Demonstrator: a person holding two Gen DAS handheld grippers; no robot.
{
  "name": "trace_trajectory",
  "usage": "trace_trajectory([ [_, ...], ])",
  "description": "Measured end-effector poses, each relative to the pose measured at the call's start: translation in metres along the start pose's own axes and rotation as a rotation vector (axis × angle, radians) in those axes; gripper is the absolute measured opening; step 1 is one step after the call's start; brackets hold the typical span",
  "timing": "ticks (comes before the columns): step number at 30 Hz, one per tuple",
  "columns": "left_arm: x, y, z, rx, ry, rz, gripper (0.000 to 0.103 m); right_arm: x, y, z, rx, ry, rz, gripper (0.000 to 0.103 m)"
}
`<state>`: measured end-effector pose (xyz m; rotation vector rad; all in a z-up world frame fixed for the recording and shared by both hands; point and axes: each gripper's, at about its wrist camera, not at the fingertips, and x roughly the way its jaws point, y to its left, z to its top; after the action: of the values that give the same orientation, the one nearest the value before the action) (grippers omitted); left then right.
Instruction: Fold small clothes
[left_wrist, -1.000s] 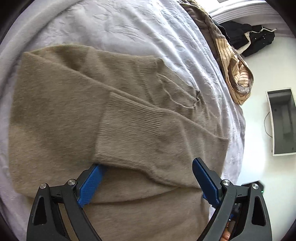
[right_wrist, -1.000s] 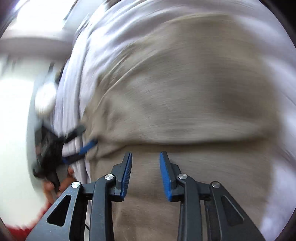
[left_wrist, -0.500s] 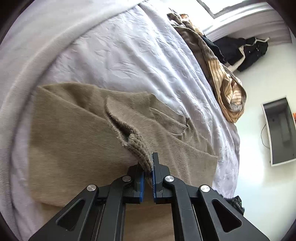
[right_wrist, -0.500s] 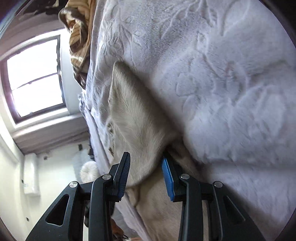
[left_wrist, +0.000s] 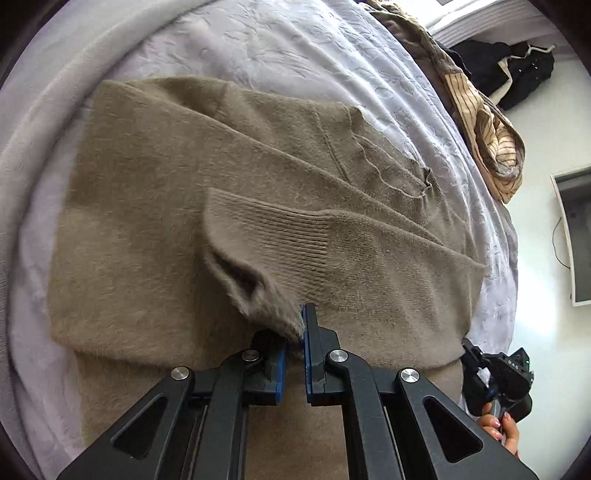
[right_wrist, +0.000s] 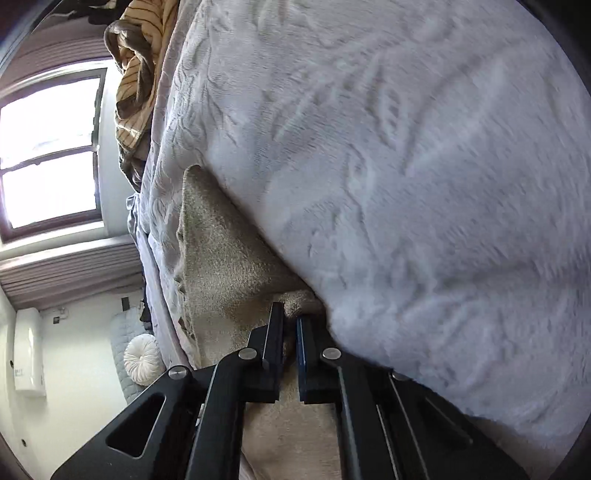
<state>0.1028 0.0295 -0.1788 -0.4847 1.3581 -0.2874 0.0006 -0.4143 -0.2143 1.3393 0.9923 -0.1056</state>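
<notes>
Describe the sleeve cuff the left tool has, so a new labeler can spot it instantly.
Start at the pale lilac bedspread and find the brown knit sweater spread flat on it. A sleeve is folded across its body, and the cuff is that sleeve's ribbed end. Unlike the smooth, flat knit around it, it is ribbed, and its corner is pinched up in the left tool.

A fuzzy taupe knit sweater (left_wrist: 155, 206) lies spread flat across the pale quilted bed (left_wrist: 258, 44), reaching its near edge, one ribbed sleeve cuff (left_wrist: 258, 251) folded over its body and lifted.
</notes>
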Motion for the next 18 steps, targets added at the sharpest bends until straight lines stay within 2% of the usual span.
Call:
trace_trajectory([
  [6,-0.016,0.006,0.000,0.055,-0.008,0.093,0.007,0.002,0.029,0.000,-0.176,0.026,-0.127,0.004],
  [8,-0.019,0.009,-0.002,0.080,-0.010,0.148,0.011,0.003,0.037,-0.002,-0.232,0.035,-0.175,0.004],
  [11,-0.027,0.015,-0.007,0.111,-0.024,0.221,0.012,0.000,0.049,-0.008,-0.294,0.038,-0.227,0.005],
  [16,-0.041,0.028,-0.010,0.072,-0.019,0.225,0.012,-0.012,0.057,-0.020,-0.354,0.036,-0.298,0.012],
  [18,-0.045,0.030,-0.008,0.053,-0.018,0.214,0.012,-0.019,0.057,-0.021,-0.359,0.034,-0.288,0.013],
])
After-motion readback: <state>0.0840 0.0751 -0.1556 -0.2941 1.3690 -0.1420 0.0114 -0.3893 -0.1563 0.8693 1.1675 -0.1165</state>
